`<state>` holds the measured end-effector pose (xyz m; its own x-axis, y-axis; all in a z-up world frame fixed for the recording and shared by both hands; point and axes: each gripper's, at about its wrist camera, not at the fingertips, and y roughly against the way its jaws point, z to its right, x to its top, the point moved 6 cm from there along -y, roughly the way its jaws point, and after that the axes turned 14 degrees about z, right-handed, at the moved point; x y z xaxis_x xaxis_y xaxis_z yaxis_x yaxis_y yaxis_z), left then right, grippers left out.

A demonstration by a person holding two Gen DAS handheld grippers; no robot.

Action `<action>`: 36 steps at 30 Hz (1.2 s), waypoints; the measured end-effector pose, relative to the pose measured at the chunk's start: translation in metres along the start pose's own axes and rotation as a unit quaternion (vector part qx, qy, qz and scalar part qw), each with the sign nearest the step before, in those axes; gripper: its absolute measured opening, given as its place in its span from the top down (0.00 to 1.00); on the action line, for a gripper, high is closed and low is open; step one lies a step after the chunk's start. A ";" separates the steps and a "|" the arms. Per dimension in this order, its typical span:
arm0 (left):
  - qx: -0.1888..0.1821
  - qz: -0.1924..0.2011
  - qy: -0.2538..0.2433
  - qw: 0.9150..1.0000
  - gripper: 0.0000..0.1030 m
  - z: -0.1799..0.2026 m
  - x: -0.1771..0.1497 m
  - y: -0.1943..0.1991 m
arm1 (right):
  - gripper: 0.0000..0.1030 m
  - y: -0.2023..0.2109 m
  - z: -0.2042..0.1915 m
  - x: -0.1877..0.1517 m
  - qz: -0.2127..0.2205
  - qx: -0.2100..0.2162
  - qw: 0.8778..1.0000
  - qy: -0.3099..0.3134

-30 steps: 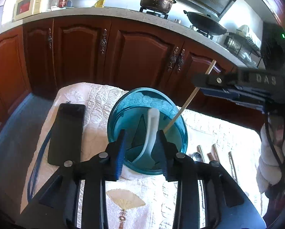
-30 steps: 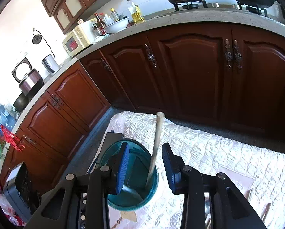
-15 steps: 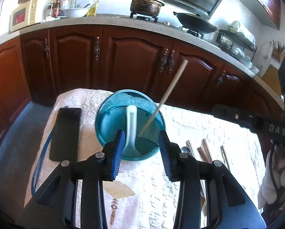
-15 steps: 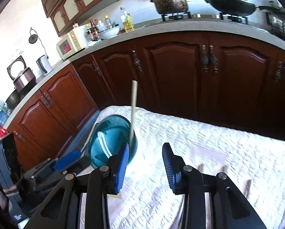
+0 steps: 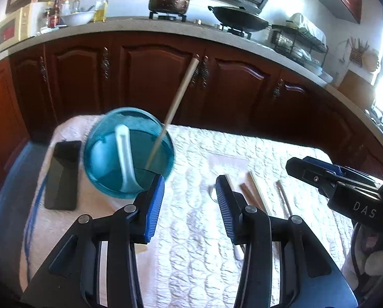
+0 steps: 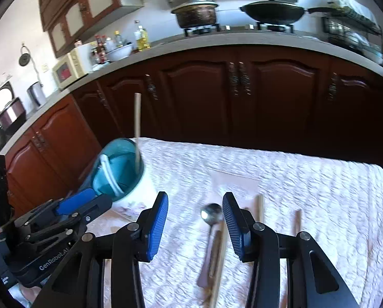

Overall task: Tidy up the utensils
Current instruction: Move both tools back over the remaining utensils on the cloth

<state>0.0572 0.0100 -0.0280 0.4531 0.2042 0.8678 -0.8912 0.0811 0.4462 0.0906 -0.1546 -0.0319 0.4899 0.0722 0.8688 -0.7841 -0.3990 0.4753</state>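
So the round translucent blue plastic container (image 5: 128,151) sits on the white quilted tablecloth (image 5: 242,154), with a white ceramic soup spoon (image 5: 124,156) and a pale wooden chopstick (image 5: 176,105) standing in it. Left gripper (image 5: 190,205) and right gripper (image 6: 195,224) are both spreading wider with nothing pinched; a shiny metal spoon (image 6: 210,227) lies on the cloth under the right one.

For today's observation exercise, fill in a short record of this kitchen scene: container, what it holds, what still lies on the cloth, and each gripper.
container: blue bowl, standing on the white quilted cloth
in the bowl: white spoon and one chopstick leaning out
still on the cloth: metal spoon, loose chopsticks
left gripper: empty, jaws opening
right gripper: empty, jaws opening, above the metal spoon
beside the bowl: black phone
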 end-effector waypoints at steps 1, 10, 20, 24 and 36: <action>-0.004 -0.005 0.000 1.000 0.60 0.003 -0.002 -0.002 | 0.59 0.002 0.004 -0.001 0.001 -0.007 1.000 -0.001; -0.035 -0.038 -0.013 0.999 0.60 0.031 -0.022 -0.020 | 0.57 0.009 0.045 -0.012 0.005 -0.066 0.998 0.001; -0.055 -0.093 -0.005 0.994 0.60 0.035 -0.051 -0.044 | 0.50 0.012 0.094 -0.036 -0.025 -0.101 0.994 -0.033; -0.057 -0.117 0.008 0.991 0.60 0.032 -0.065 -0.056 | 0.50 0.012 0.116 -0.050 -0.034 -0.104 0.993 -0.052; -0.064 -0.156 0.000 0.986 0.60 0.045 -0.090 -0.093 | 0.69 -0.029 0.126 -0.077 -0.086 -0.062 0.992 -0.074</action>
<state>0.0996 -0.0597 -0.1380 0.7050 0.1497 0.6932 -0.7043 0.2623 0.6597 0.1238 -0.2634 -0.1299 0.6637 -0.0093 0.7480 -0.7204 -0.2773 0.6357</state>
